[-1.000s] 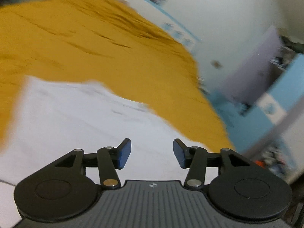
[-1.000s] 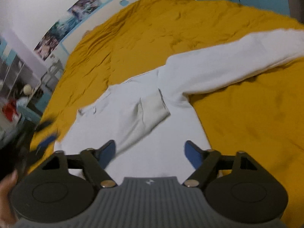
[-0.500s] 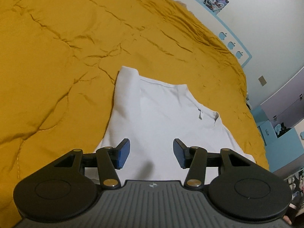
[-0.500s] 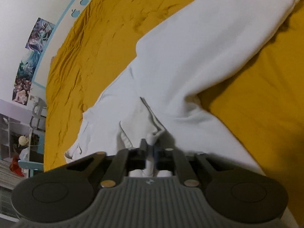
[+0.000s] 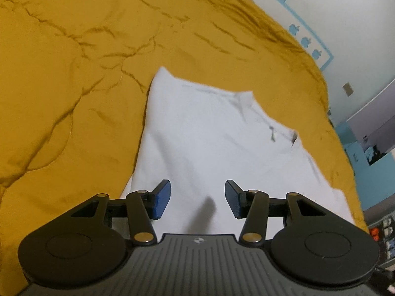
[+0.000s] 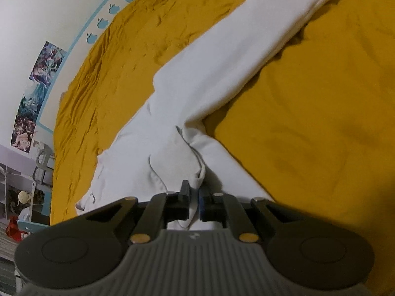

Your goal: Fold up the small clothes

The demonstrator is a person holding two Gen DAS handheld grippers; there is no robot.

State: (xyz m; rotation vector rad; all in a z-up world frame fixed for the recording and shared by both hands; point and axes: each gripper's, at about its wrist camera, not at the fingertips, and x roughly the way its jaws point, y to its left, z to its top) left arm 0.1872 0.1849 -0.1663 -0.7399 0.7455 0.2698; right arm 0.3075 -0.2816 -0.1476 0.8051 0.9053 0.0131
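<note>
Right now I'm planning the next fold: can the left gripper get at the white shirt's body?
Probably yes. The left gripper is open just above the white shirt, nothing lying between; the right gripper pinches a different fold.

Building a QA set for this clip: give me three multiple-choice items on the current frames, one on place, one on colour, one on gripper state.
1. Where does the white garment lie?
A. on a wooden floor
B. on the bed cover
C. on a hanger

2. What colour is the bed cover?
A. mustard yellow
B. navy
C. pink

3. How is the right gripper?
A. wide open above the cover
B. out of view
C. shut on a fold of the garment

Key: 1 B, the cover surrounds the garment in both views. 2 A, yellow throughout. 3 C, white cloth sits pinched between its closed fingers, while the left gripper is open.
</note>
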